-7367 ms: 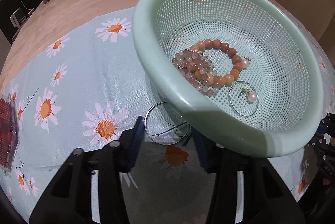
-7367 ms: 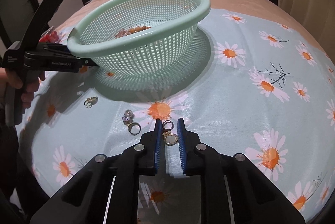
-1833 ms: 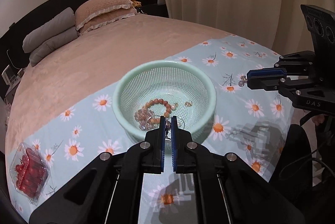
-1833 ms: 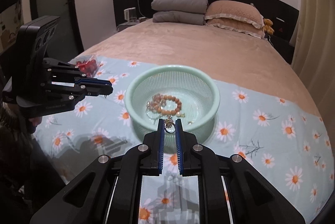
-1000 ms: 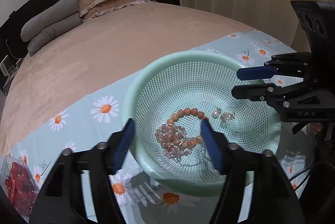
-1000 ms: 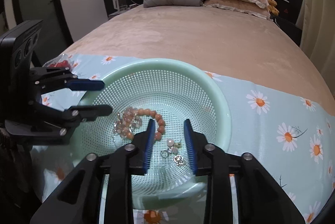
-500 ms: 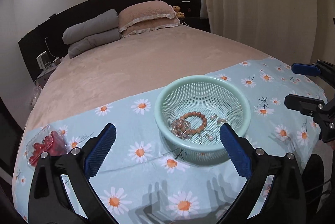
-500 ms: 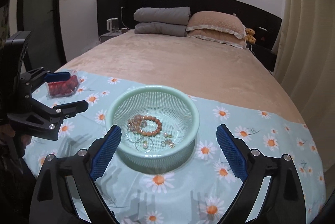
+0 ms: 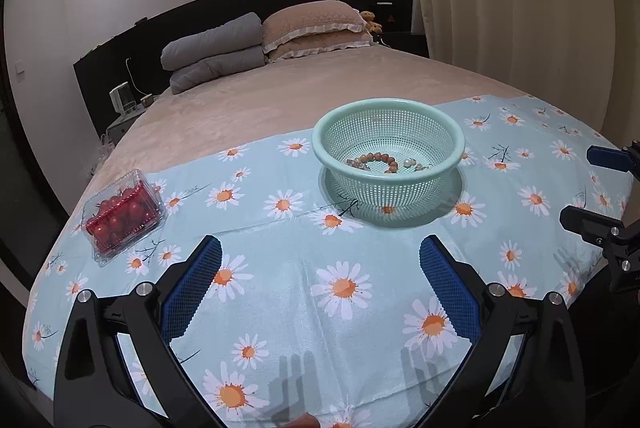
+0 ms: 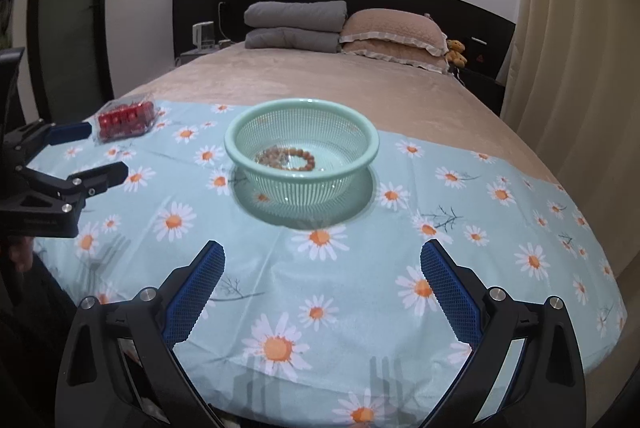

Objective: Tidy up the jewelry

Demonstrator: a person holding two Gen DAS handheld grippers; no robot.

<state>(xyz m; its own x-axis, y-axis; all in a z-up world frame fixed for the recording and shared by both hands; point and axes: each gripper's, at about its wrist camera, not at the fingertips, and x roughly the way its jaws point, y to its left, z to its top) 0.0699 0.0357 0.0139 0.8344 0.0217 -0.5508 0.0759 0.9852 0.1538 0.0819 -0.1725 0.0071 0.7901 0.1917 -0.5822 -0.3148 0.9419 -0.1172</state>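
Basket (image 9: 390,187): one mint-green mesh bowl, sitting on the daisy cloth (image 9: 280,292) over the bed.
Jewelry (image 9: 376,160): lying inside the basket; two bead bracelets, one brown, one pinkish, plus small pearl pieces too tiny to count.
Left gripper (image 9: 320,284): jaws standing wide apart, gripping nothing.
Right gripper (image 10: 322,286): jaws having just been opening, standing wide, nothing between them.
Tomato box (image 9: 122,214): one, sitting well apart from the basket.

Perforated plastic basket (image 9: 388,143) on smooth, slightly glossy daisy-print cloth (image 9: 304,292).
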